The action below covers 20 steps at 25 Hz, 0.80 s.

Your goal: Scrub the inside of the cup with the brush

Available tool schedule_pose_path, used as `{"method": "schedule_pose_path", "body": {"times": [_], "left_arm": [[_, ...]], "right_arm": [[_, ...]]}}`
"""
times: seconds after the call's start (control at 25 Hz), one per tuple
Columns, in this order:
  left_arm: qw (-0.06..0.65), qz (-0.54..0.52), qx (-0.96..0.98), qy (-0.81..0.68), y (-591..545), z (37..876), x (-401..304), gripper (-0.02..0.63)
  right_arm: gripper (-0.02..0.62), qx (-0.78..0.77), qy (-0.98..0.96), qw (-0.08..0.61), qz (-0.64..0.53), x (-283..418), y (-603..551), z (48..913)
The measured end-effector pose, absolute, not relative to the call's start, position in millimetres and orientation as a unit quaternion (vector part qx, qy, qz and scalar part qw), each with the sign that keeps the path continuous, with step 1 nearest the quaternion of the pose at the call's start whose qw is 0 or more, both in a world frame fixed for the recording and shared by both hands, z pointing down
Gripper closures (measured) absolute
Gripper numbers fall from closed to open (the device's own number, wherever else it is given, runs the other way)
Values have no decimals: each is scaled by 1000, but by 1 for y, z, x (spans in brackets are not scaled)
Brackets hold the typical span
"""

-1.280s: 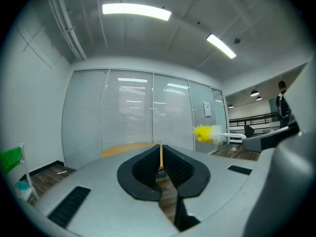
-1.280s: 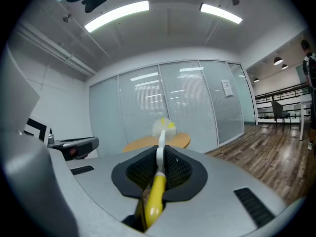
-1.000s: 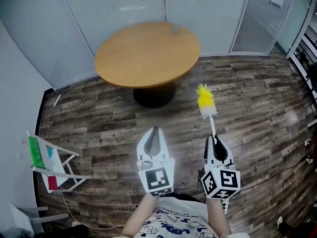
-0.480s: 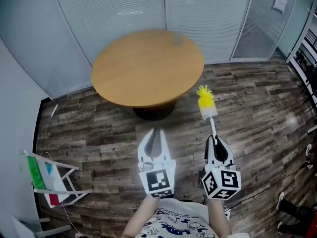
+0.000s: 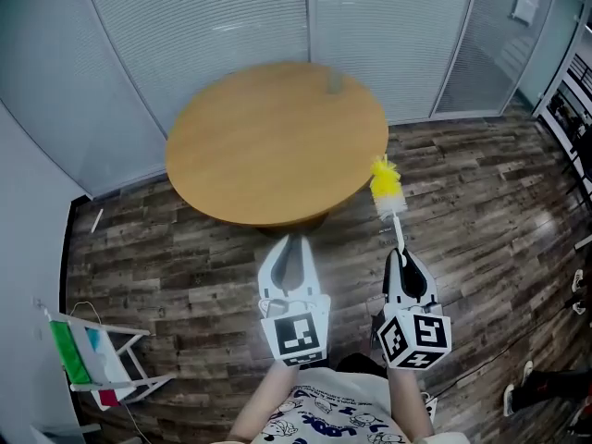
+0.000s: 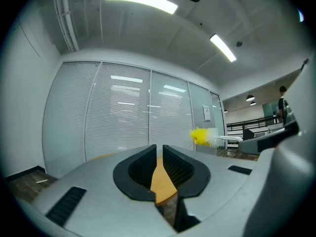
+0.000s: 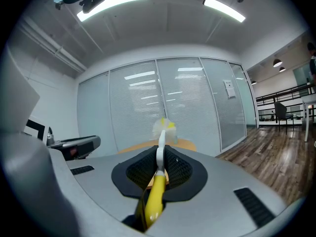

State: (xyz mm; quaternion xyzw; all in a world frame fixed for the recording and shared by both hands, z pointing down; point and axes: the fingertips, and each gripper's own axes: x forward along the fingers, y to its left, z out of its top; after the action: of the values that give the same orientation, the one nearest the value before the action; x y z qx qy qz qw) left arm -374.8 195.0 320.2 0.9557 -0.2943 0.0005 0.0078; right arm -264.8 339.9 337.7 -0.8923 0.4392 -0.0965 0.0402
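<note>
A brush with a yellow bristle head (image 5: 384,191), white neck and yellow handle sticks forward out of my right gripper (image 5: 400,255), which is shut on the handle (image 7: 154,196). My left gripper (image 5: 292,240) is beside it, shut with nothing between its jaws. In the left gripper view its tips (image 6: 159,154) are closed together, and the brush head (image 6: 200,135) shows to the right. A small clear cup (image 5: 333,80) stands on the far side of the round wooden table (image 5: 268,146). Both grippers hang over the floor, short of the table's near edge.
Glass partitions with blinds (image 5: 231,17) curve behind the table. A white folding rack with green and red cloth (image 5: 88,363) stands on the wooden floor at lower left. Dark shelving (image 5: 578,109) lines the right edge.
Both grippers have advanced toward the table together with the brush. The table now sits lower and nearer in the head view, and the rack has slid toward the lower left corner.
</note>
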Motion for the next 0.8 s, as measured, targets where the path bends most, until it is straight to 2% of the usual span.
{"method": "schedule_pose_path", "body": {"times": [0.52, 0.8], "left_arm": [[22, 8, 954, -298, 155, 334, -355, 580], [22, 16, 953, -301, 136, 338, -324, 580]], "right_arm": [[549, -899, 424, 27, -109, -246, 311, 347], [549, -895, 430, 25, -118, -210, 290, 353]]}}
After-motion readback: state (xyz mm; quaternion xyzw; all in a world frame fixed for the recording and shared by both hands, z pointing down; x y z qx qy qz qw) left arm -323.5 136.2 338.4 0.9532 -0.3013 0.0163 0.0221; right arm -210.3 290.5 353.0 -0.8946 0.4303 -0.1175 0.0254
